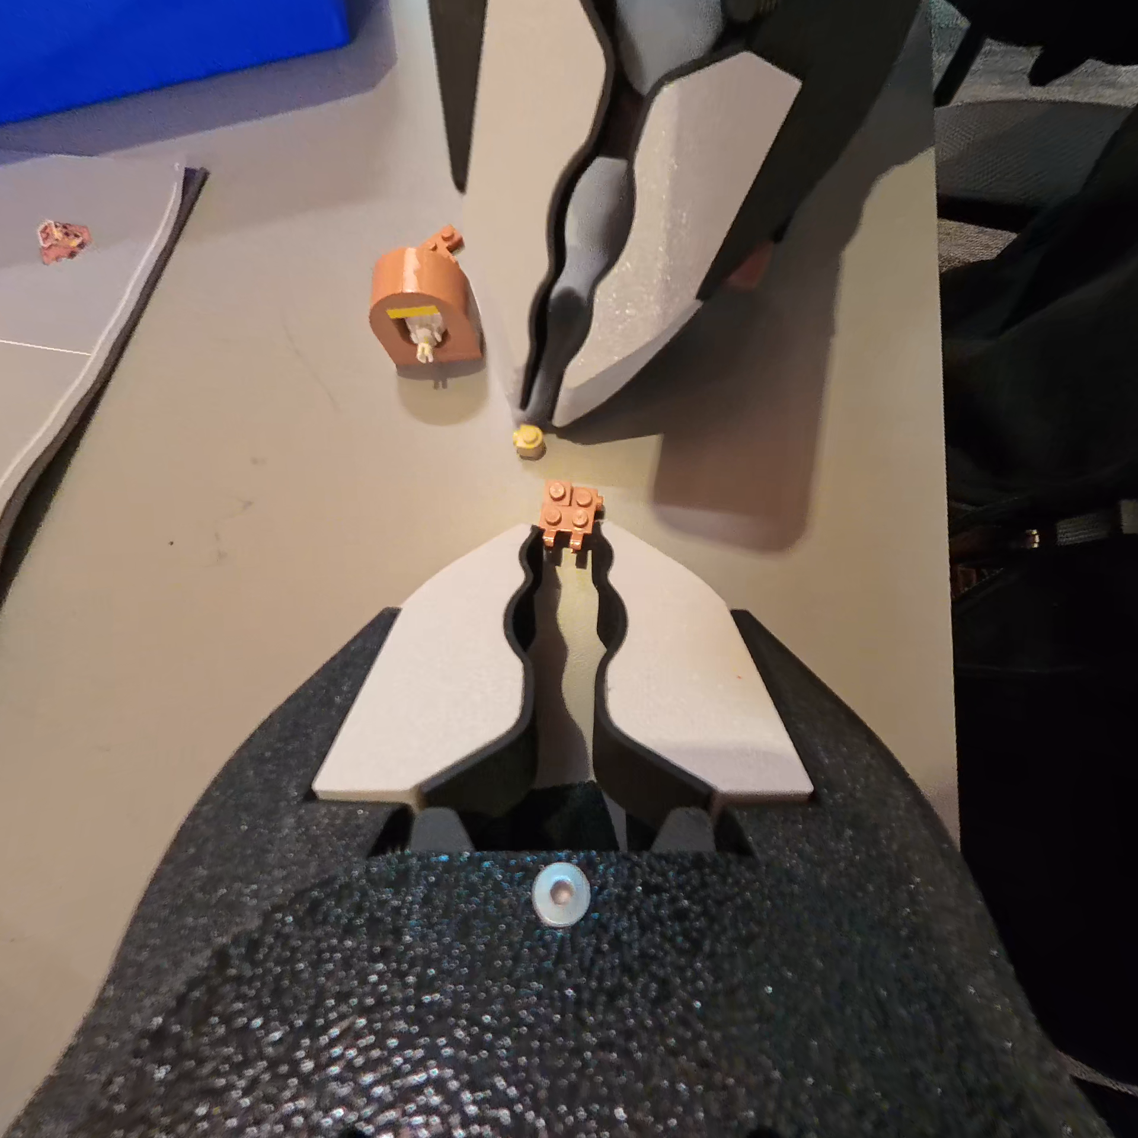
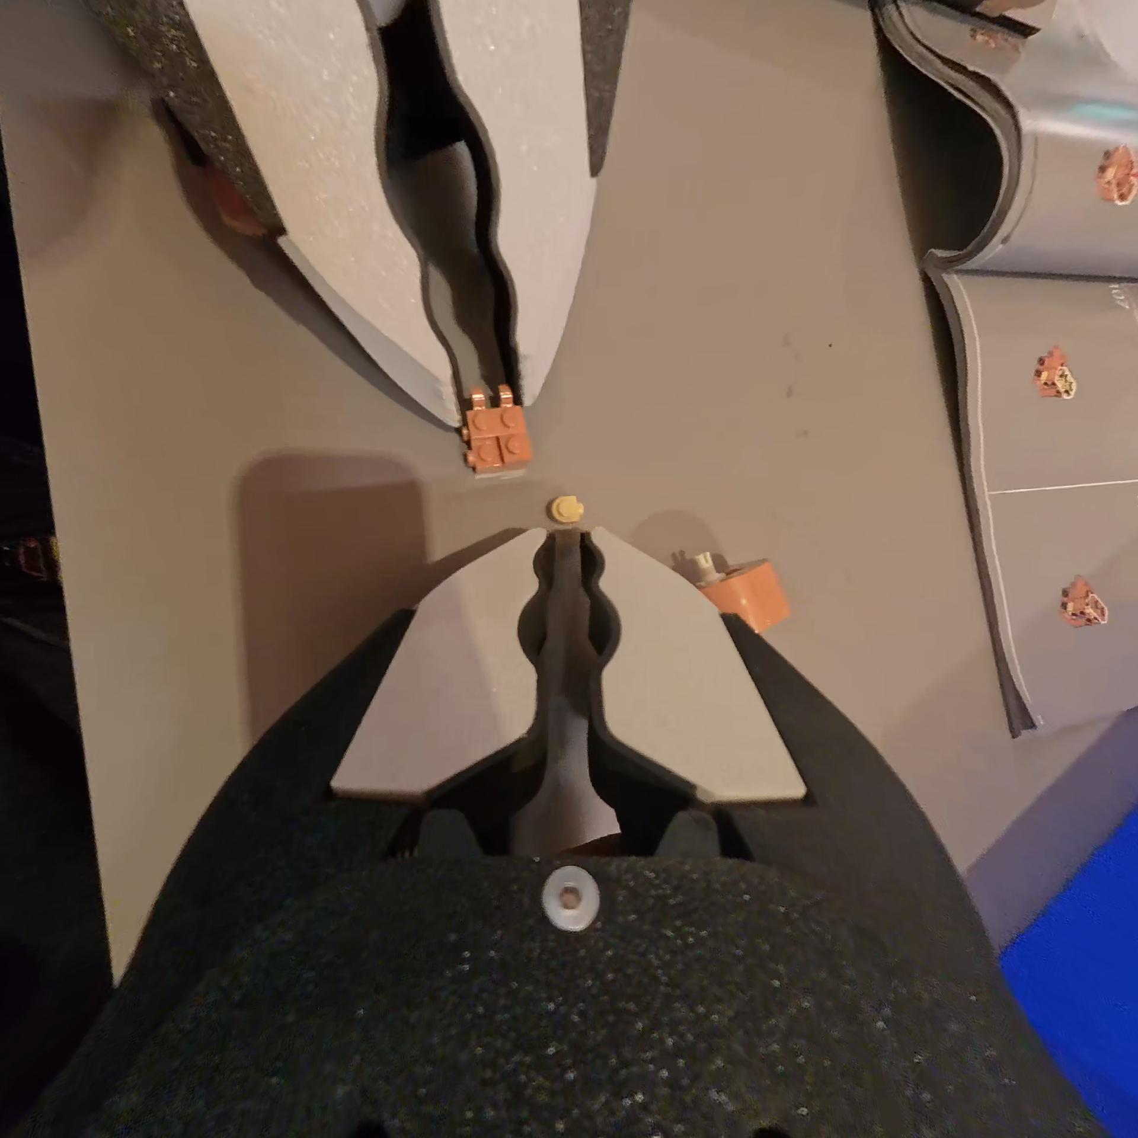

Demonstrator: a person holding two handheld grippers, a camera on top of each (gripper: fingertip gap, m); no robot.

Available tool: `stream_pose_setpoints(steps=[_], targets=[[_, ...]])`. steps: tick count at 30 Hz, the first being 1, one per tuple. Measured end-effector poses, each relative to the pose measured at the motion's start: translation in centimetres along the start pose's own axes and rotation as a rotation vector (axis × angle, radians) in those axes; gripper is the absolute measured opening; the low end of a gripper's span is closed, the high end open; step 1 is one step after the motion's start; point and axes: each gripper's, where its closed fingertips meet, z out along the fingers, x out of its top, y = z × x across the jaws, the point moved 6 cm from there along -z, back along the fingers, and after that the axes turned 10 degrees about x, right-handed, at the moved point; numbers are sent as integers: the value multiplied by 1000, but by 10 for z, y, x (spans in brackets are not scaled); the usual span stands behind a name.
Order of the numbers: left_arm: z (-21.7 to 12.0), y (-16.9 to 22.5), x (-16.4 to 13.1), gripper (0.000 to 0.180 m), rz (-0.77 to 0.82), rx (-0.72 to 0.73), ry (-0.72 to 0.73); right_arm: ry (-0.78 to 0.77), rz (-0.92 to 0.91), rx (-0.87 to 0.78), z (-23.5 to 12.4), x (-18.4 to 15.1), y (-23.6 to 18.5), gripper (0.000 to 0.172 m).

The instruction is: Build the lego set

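Between the two facing claws, the left claw (image 1: 565,542) pinches a small brown studded plate (image 1: 570,508) by its clips; the right claw (image 2: 565,531), nearly closed, grips a tiny yellow round stud (image 2: 565,508). Both look light, rigid, slippery.

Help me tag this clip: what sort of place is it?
Probably a hobby or office desk: a plain grey tabletop, an open booklet picturing brick models, small toy bricks, and a mesh chair alongside.

No legible writing; faint print on open booklet (image 2: 1059,382) page too blurred.
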Motion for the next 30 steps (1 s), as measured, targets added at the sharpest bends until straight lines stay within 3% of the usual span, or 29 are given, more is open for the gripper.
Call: stream_pose_setpoints(steps=[13,19,24,30], targets=[[0,0,0,14,-11,10,-3,28,-6,41,5,4,-10,9],[0,-1,0,14,-17,14,-5,14,-12,9,-12,-4,-8,11],[0,-2,-1,14,-35,19,-13,-47,155,-171,-40,-36,33,11],[0,-2,-1,14,-31,12,-11,-90,260,-176,-38,-52,47,14]])
